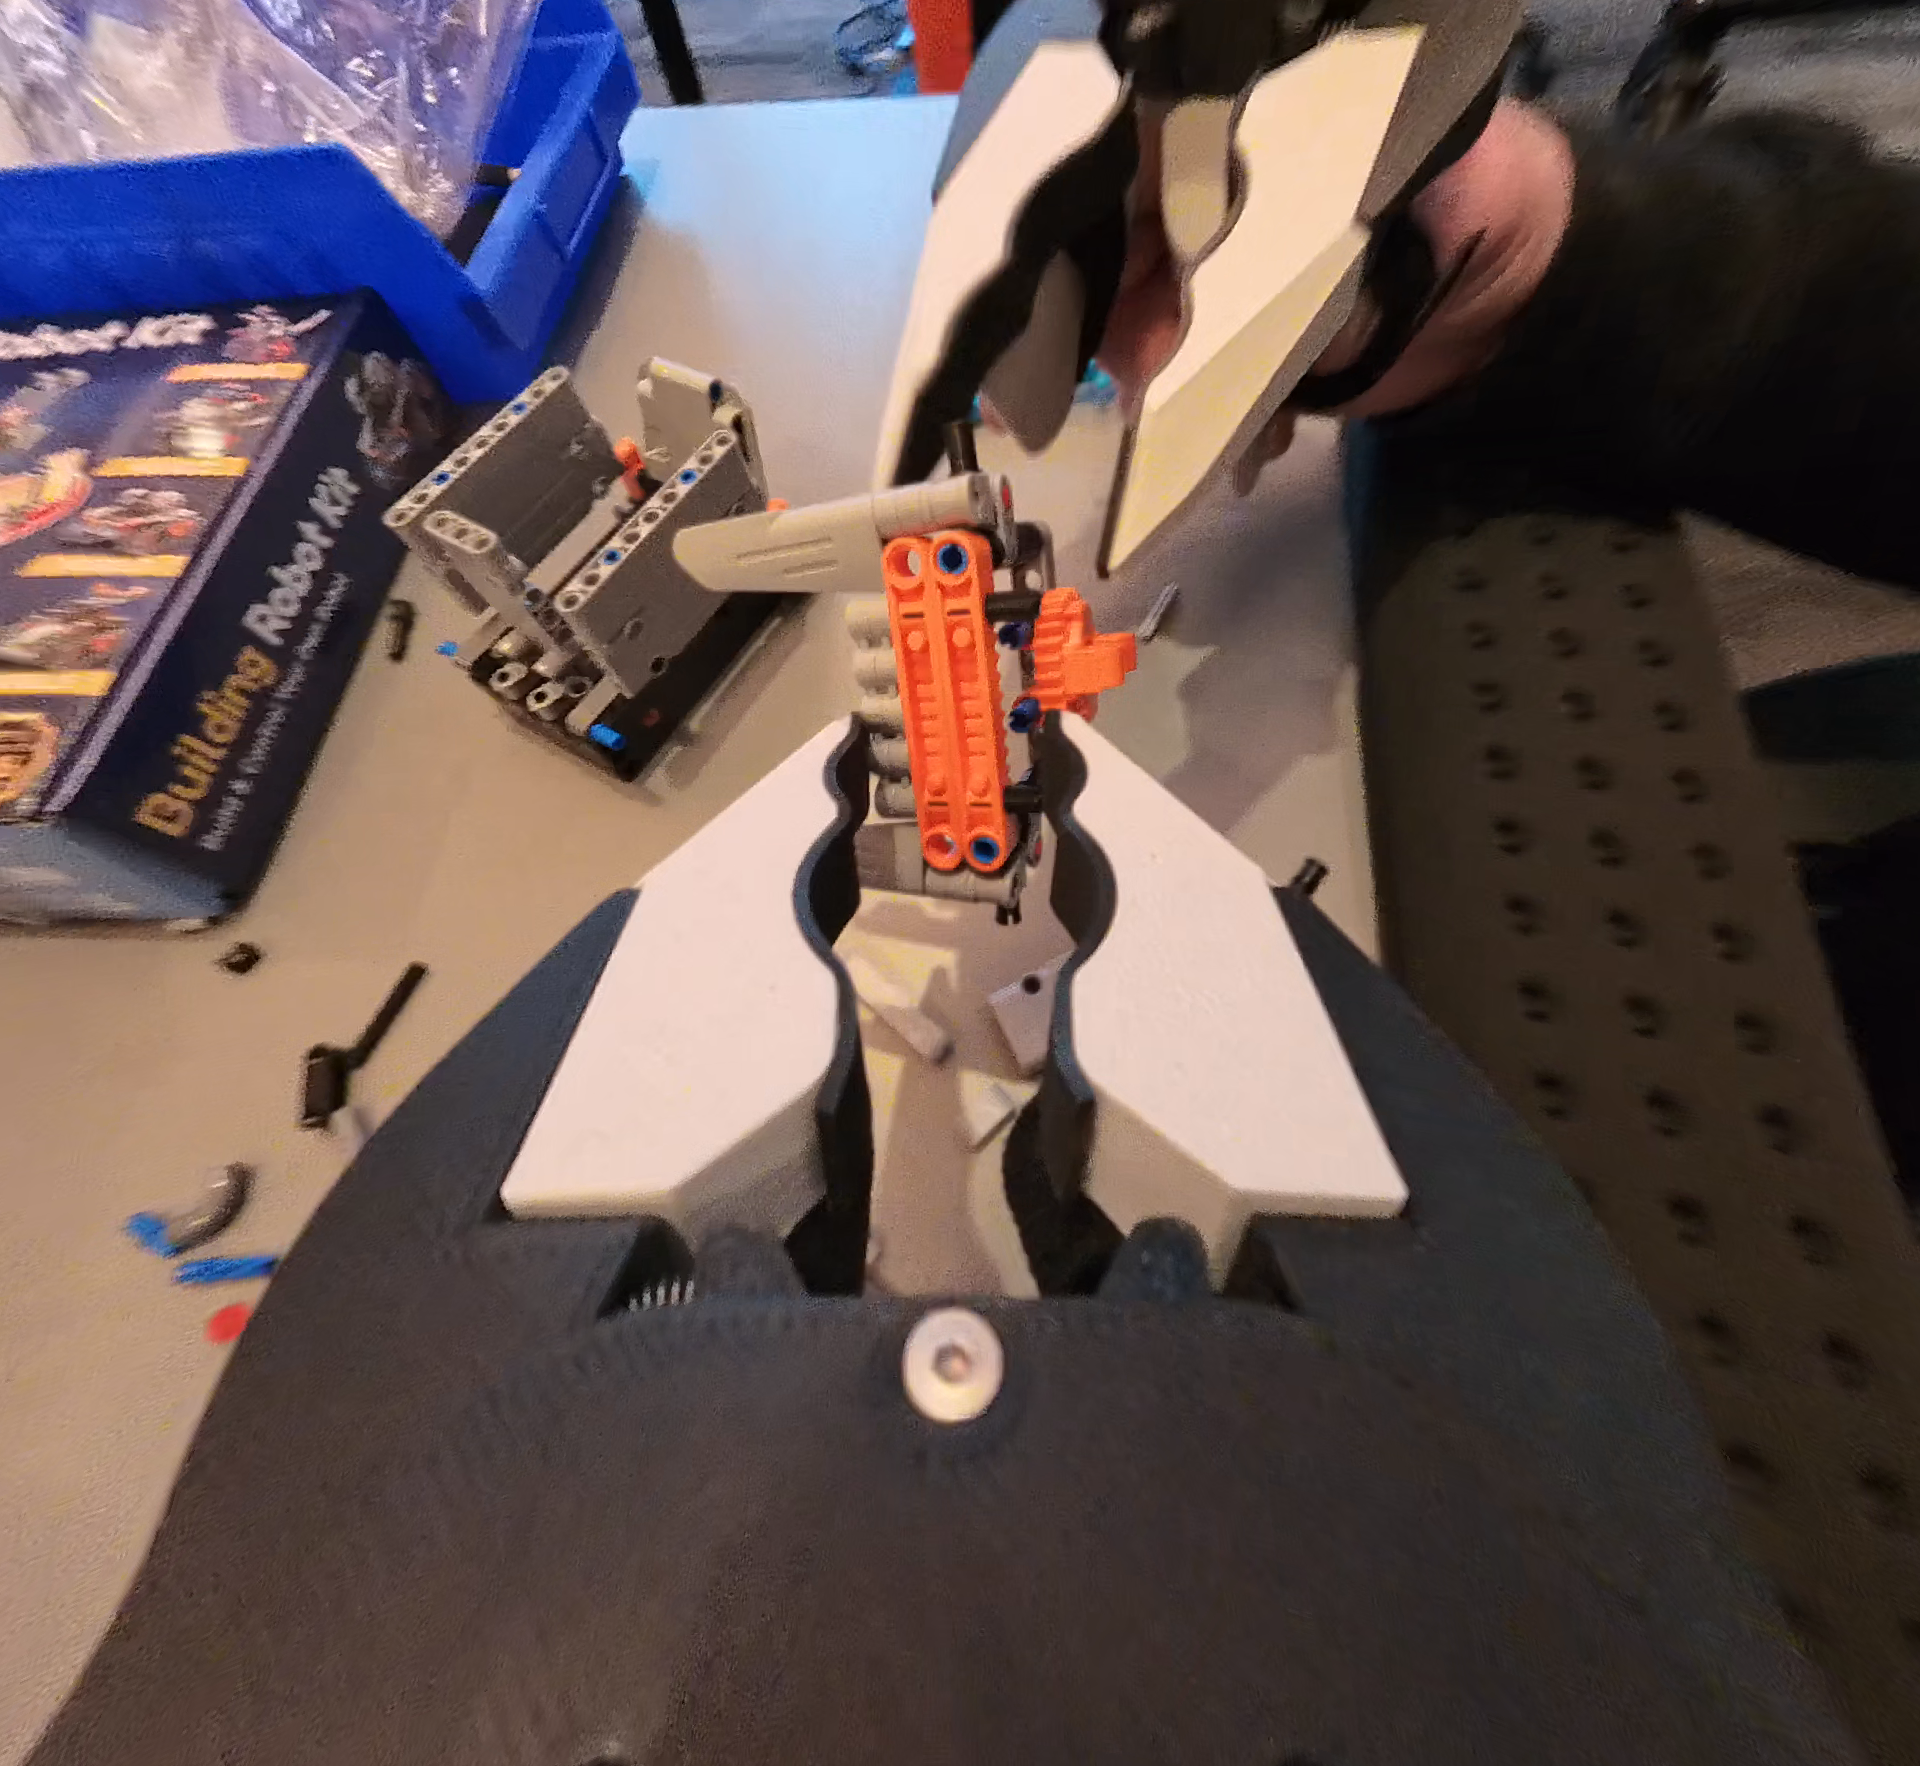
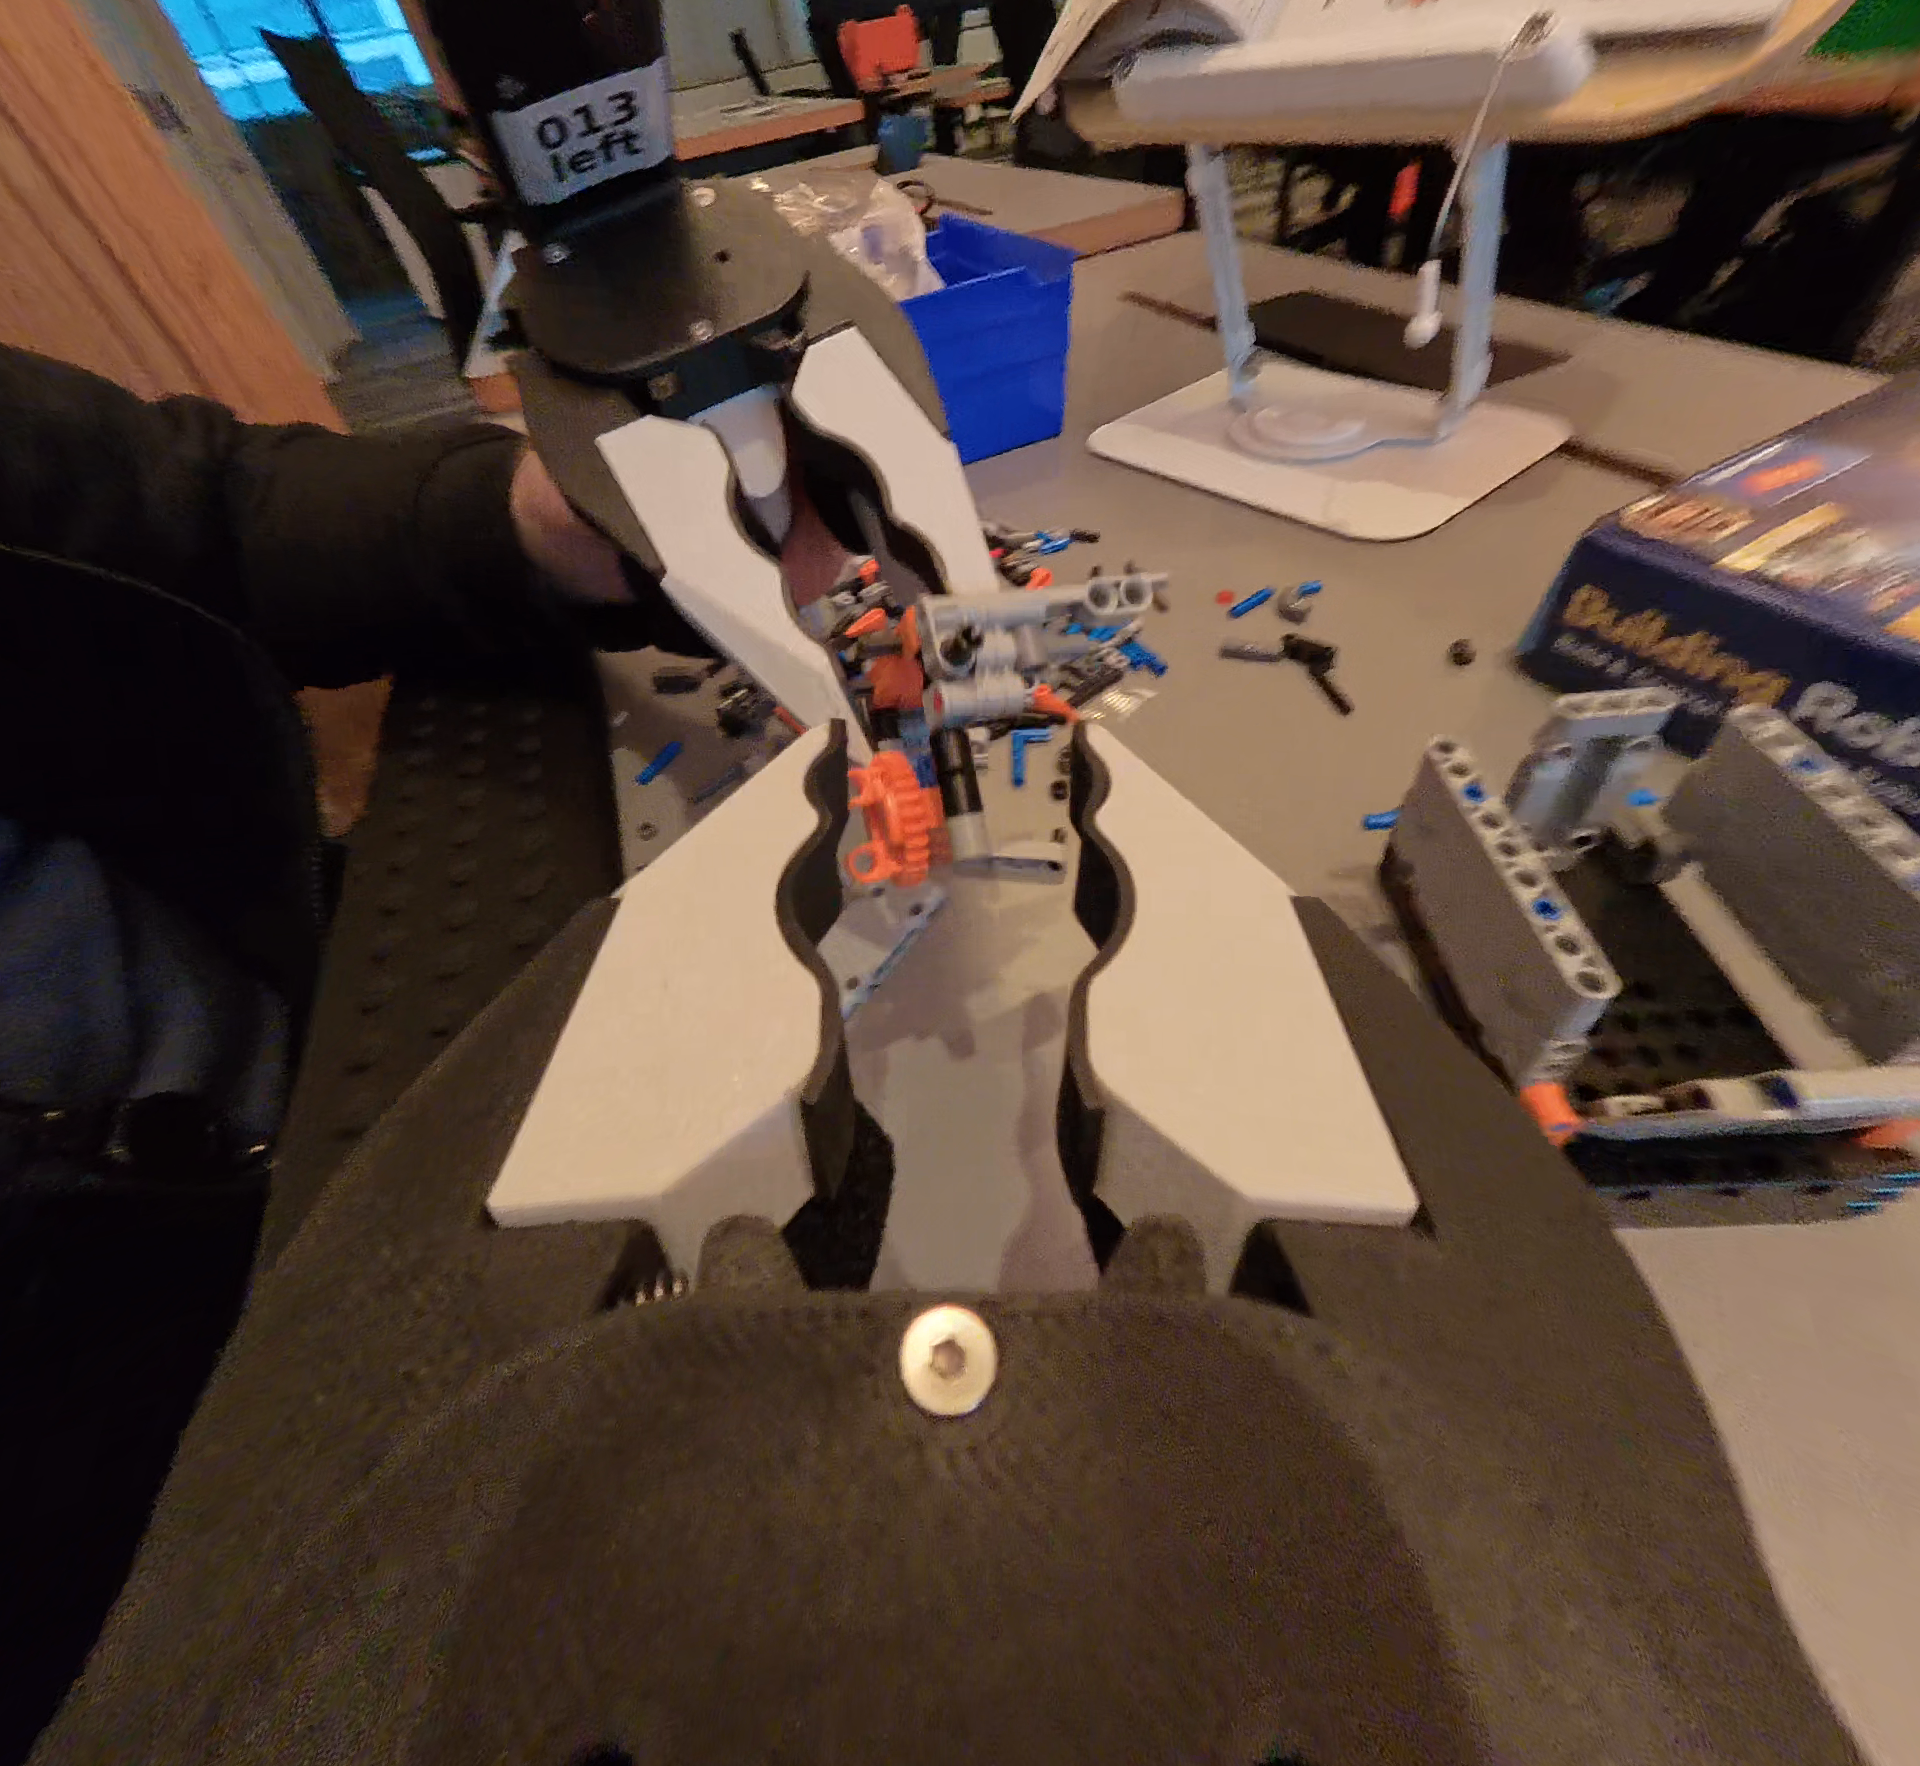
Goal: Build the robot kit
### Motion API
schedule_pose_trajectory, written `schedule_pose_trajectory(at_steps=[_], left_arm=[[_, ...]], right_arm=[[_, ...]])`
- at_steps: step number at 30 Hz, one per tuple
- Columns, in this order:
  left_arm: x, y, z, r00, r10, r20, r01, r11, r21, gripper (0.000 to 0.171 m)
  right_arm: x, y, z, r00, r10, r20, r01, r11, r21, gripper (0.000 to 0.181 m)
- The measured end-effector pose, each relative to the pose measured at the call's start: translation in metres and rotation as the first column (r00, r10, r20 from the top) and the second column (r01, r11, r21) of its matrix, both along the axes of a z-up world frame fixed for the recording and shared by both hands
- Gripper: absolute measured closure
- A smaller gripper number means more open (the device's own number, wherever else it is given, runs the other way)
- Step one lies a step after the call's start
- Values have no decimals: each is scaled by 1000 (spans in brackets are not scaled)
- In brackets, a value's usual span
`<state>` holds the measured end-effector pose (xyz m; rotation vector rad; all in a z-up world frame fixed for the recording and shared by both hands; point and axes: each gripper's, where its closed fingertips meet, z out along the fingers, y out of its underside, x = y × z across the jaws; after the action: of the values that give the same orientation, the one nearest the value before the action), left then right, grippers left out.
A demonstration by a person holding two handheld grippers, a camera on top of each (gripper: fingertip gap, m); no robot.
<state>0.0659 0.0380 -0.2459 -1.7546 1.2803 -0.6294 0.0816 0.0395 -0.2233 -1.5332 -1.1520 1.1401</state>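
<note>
The orange-and-grey brick assembly (image 1: 961,708) is held above the grey tabletop (image 1: 790,262), clamped between the left gripper's (image 1: 951,750) narrowed fingers, while the right gripper (image 2: 956,750), fingers parted and holding nothing, sits just beside its orange gear (image 2: 896,823).

Small brick assembly (image 1: 961,698) sits between left tongs (image 1: 954,760), above table (image 1: 790,262). Larger frame build (image 1: 592,563) to its left, kit box (image 1: 177,563) further left, bin (image 1: 312,210) behind box. Right tongs (image 1: 1003,511) behind assembly.
</note>
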Motion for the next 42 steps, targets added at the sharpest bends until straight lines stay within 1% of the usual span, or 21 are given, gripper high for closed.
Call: schedule_pose_trajectory(at_steps=[1, 3, 5, 8, 10, 13, 14, 16, 17, 20, 22, 23, 25, 26, 28, 31, 32, 34, 38, 42], left_arm=[[0, -1, 2, 999, -17, 38, 18, 999, -38, 141], [0, -1, 6, 996, -34, 81, 39, 997, -67, 141], [-1, -1, 8, 994, -44, 102, 53, 995, -81, 140], [-1, -1, 19, 985, -55, 162, 67, 996, -67, 138], [-4, 4, 26, 982, -40, 183, 47, 998, -36, 127], [-7, 5, 31, 979, -36, 202, 40, 999, -18, 123], [-8, 5, 32, 979, -37, 201, 40, 999, -11, 119], [-9, 7, 32, 982, -30, 184, 27, 999, 22, 115], [-9, 7, 33, 984, -30, 173, 22, 999, 49, 108], [-13, 15, 33, 996, 30, 85, -45, 982, 183, 100], [-15, 20, 35, 996, 84, 34, -90, 953, 290, 101], [-16, 22, 36, 994, 111, 17, -110, 938, 330, 105], [-19, 25, 33, 989, 146, -25, -126, 919, 373, 114], [-20, 26, 34, 988, 152, -21, -132, 915, 381, 114], [-21, 24, 39, 991, 130, 21, -129, 925, 359, 114], [-21, 22, 45, 990, 96, 106, -121, 958, 260, 114], [-23, 22, 47, 987, 92, 130, -121, 964, 237, 115], [-25, 22, 51, 981, 77, 178, -109, 978, 176, 115], [-26, 18, 55, 957, 33, 289, -41, 999, 24, 115], [-27, 12, 60, 916, -10, 401, 69, 989, -132, 115]], right_arm=[[-1, 0, -2, 1000, 10, 0, -10, 999, -33, 148], [-3, -4, -1, 999, 43, -19, -44, 996, -82, 175], [-3, -3, 1, 998, 46, -43, -50, 992, -114, 175], [-2, 1, 13, 989, 34, -145, -63, 978, -198, 177], [0, 5, 20, 980, 16, -200, -63, 970, -233, 176], [-1, 10, 27, 966, -14, -258, -60, 959, -276, 176], [-2, 13, 29, 961, -28, -275, -56, 955, -292, 176], [-2, 18, 34, 946, -60, -320, -47, 948, -316, 176], [0, 21, 38, 935, -82, -345, -38, 944, -326, 177], [-5, 25, 40, 923, -115, -367, -21, 937, -348, 177], [-12, 25, 40, 919, -124, -375, -23, 931, -363, 177], [-15, 25, 41, 917, -128, -379, -23, 929, -369, 177], [-19, 24, 44, 907, -128, -400, -37, 925, -379, 176], [-20, 24, 45, 904, -131, -408, -38, 924, -381, 176], [-21, 24, 48, 899, -133, -417, -39, 925, -378, 176], [-20, 26, 50, 895, -143, -422, -28, 927, -374, 173], [-19, 26, 52, 891, -143, -431, -29, 929, -368, 169], [-18, 26, 53, 891, -141, -432, -23, 935, -353, 169], [-17, 26, 55, 894, -142, -425, 1, 949, -315, 159], [-17, 26, 57, 901, -138, -411, 29, 965, -259, 142]])
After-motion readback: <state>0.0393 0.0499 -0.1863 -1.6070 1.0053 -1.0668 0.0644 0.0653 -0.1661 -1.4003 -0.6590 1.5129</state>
